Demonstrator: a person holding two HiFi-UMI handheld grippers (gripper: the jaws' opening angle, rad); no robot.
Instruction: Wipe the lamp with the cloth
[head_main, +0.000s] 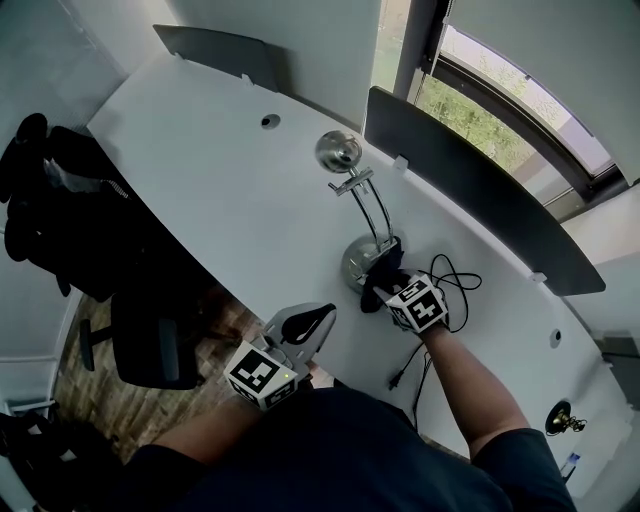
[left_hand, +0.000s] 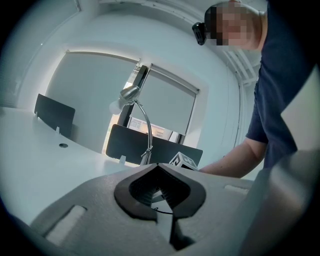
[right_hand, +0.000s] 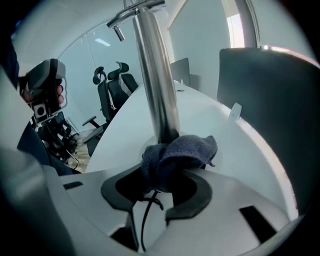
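Right gripper (right_hand: 165, 176) clamps cloth (right_hand: 181, 151) against lamp (right_hand: 155, 75) stem's foot; stem rises straight ahead (upward wipe likely). Left gripper (left_hand: 159, 171) closed, empty, farther off.

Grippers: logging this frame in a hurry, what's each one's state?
Left gripper: closed, empty.
Right gripper: closed on the cloth, at the lamp stem.

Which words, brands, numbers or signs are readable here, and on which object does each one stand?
None can be read in any view.
Marker cubes on the left gripper and right gripper: black-and-white square patterns only, no letters.
Lamp, cloth, desk: no print visible.
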